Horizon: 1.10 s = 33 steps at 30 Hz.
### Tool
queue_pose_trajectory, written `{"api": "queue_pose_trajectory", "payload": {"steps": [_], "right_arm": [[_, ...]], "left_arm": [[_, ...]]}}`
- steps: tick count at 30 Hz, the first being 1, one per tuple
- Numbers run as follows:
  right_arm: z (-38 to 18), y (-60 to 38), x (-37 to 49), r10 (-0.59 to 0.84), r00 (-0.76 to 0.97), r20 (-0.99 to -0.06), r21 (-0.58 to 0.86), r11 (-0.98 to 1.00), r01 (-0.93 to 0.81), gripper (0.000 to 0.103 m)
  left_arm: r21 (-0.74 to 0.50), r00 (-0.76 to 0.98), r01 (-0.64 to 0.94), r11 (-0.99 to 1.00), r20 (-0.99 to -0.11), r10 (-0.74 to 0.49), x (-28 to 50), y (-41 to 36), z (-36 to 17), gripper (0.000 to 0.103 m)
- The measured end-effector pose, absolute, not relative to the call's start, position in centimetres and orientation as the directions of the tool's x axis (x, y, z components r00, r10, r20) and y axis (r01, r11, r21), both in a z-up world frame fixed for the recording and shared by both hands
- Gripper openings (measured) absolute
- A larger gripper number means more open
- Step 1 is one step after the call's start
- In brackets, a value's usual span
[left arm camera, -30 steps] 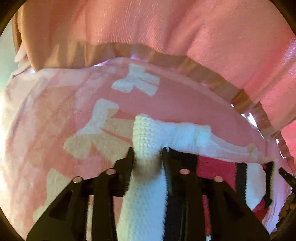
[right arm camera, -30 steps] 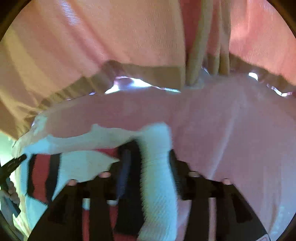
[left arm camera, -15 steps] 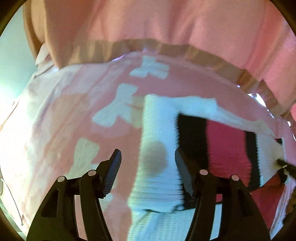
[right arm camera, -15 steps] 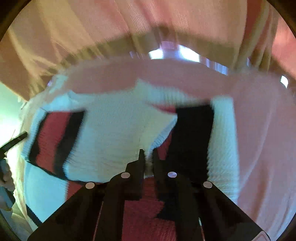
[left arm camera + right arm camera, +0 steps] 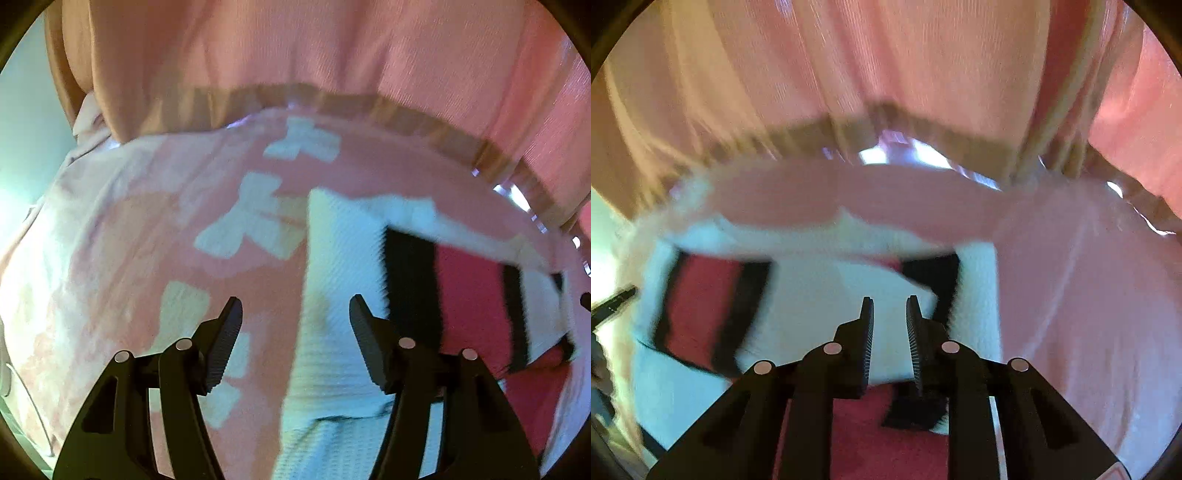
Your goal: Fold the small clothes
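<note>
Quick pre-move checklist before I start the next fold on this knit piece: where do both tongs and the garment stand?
1. Left tongs released: ok, jaws wide apart over the garment's white edge.
2. Right tongs released: ok, a narrow gap shows, with no cloth visibly pinched.
3. White, red and black knit garment lying on the pink bow-print blanket: ok.
4. Fold lying flat and even: cannot tell, both views are blurred.
5. Whole garment outline in view: not ok, the lower part is cut off behind the tongs.
</note>
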State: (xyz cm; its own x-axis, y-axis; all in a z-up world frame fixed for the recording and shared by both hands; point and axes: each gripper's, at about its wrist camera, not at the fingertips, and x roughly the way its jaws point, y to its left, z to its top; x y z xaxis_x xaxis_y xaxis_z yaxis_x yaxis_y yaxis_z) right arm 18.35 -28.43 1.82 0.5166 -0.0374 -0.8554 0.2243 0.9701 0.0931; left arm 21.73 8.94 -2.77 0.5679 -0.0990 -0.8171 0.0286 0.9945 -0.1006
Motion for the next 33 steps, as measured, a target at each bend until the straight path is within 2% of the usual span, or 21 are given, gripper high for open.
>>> {"api": "queue_pose_trajectory", "payload": {"steps": [3,5,7,8,9,11,13,16,18,19,24,26,29,33], "right_arm": [[-0.1,-27.1,20.1,0.098,0.478,-0.873,0.205,0.963,0.176,0.004],[-3.0,-26.3,21.5,0.126,0.412,-0.902,0.204,0.967,0.151,0.004],[-5.4,-26.8,22.6,0.066,0.345,-0.936,0.131,0.977,0.169,0.004],[-6.1,-27.4,22.9,0.055,0.331,-0.942,0.121,0.976,0.182,0.0],[-6.1,-28.7,23.0,0.102,0.343,-0.934,0.185,0.958,0.219,0.0],[-4.1,-29.8,22.6,0.074,0.388,-0.919,0.188,0.946,0.264,0.003],[-2.8,-29.8,22.5,0.064,0.439,-0.896,0.178,0.958,0.224,0.003],[-6.2,-30.8,22.7,0.034,0.328,-0.944,0.122,0.96,0.251,0.001],[-5.7,-31.0,22.0,0.041,0.348,-0.937,0.137,0.958,0.254,0.0],[-4.7,-30.8,21.6,0.021,0.355,-0.935,0.116,0.961,0.25,0.003],[1.2,-29.7,15.6,-0.072,0.476,-0.876,0.032,0.978,0.206,0.044],[2.9,-29.2,11.7,-0.083,0.506,-0.858,0.034,0.975,0.218,0.049],[3.1,-27.5,5.4,-0.074,0.495,-0.865,0.041,0.975,0.217,0.05],[0.8,-25.4,-3.7,-0.033,0.402,-0.915,0.07,0.968,0.241,0.051]], "left_arm": [[-0.109,0.552,0.051,0.993,-0.825,-0.119,22.5,7.5,-3.2,0.058],[-0.09,0.535,0.055,0.994,-0.838,-0.105,23.1,6.6,-4.2,0.058],[-0.059,0.504,0.064,0.996,-0.86,-0.084,23.9,5.8,-5.7,0.058],[-0.033,0.49,0.06,0.998,-0.87,-0.058,24.4,5.6,-6.6,0.06],[-0.033,0.483,0.054,0.998,-0.874,-0.055,24.6,5.7,-7.0,0.061],[-0.061,0.48,0.032,0.998,-0.875,-0.069,24.9,6.2,-7.2,0.063],[-0.077,0.48,0.021,0.997,-0.874,-0.077,25.2,6.6,-7.1,0.063],[-0.053,0.485,0.02,0.998,-0.872,-0.056,25.4,6.5,-7.4,0.068],[-0.061,0.489,0.019,0.998,-0.87,-0.062,25.3,6.6,-7.2,0.068],[-0.066,0.491,0.019,0.998,-0.869,-0.067,25.0,6.7,-6.9,0.067],[-0.151,0.537,0.055,0.987,-0.829,-0.157,21.1,7.6,-3.4,0.067],[-0.196,0.566,0.073,0.978,-0.799,-0.203,17.9,8.1,-1.7,0.072],[-0.246,0.588,0.075,0.966,-0.772,-0.242,12.5,9.2,-1.0,0.08],[-0.255,0.538,0.09,0.963,-0.801,-0.262,4.2,10.5,-2.7,0.08]]}}
